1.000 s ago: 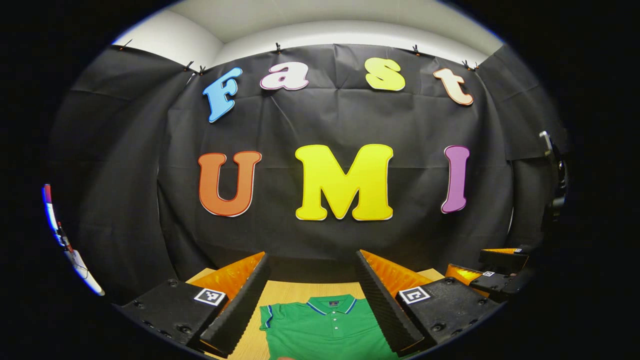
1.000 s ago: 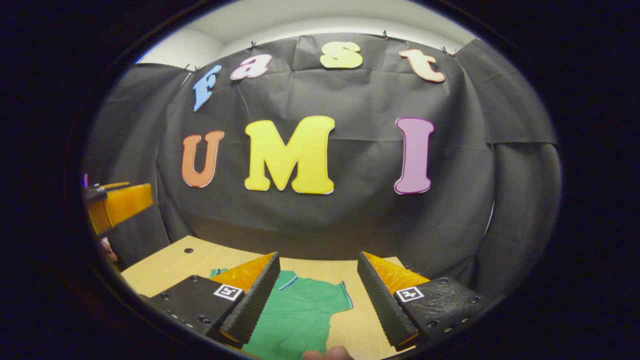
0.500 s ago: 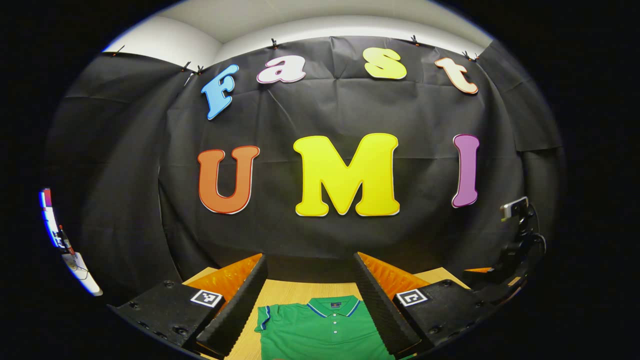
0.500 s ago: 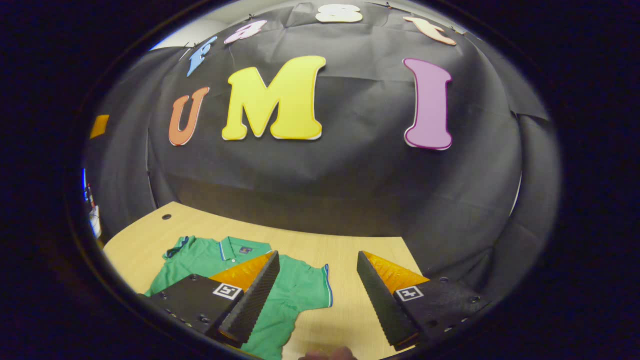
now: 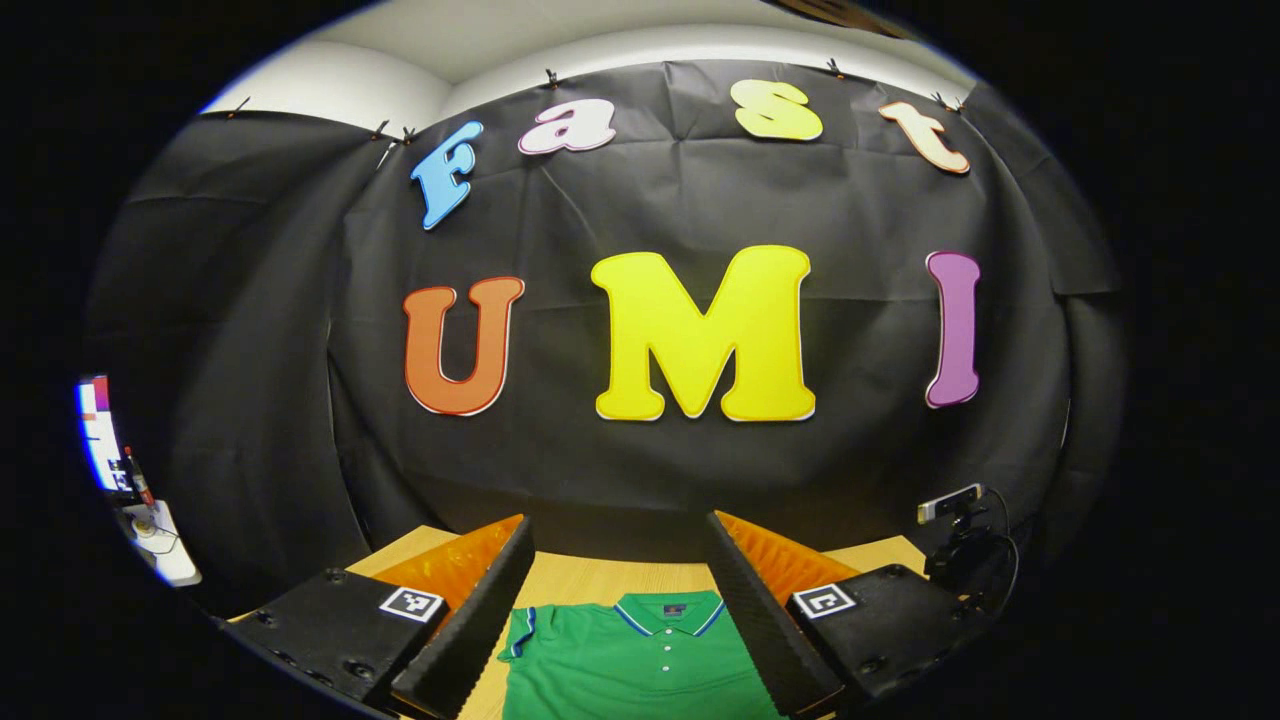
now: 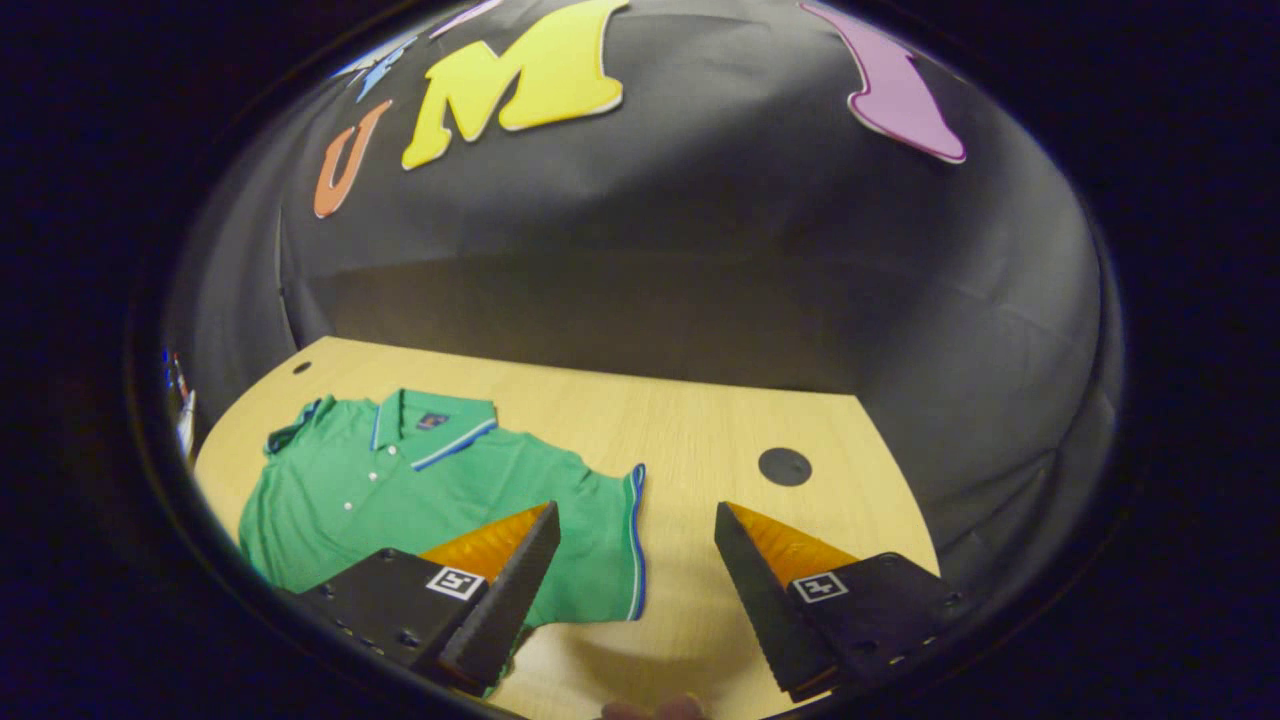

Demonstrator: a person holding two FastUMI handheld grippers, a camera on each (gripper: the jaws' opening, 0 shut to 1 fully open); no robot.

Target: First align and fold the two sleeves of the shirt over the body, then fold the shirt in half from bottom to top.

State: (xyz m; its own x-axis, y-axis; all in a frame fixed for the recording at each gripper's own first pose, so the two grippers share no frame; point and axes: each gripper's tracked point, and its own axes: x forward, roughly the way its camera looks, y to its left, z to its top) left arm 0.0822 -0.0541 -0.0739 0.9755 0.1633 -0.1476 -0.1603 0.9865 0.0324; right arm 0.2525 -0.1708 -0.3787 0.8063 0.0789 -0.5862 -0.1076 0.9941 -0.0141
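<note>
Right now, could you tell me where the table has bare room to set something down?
Bare wood lies right of the shirt, between its blue-trimmed sleeve and the dark round hole, and in a strip between the collar and the cloth wall. The table's left side is crowded by the shirt.

Green polo shirt lies flat, face up, sleeves spread.

The shirt between and beyond the right gripper's fingers was plain green, with blue-and-white striped trim along its collar and sleeve hem, white buttons and a small dark chest patch. The table ahead of the fingers was pale wood-grain with a black round spot.
</note>
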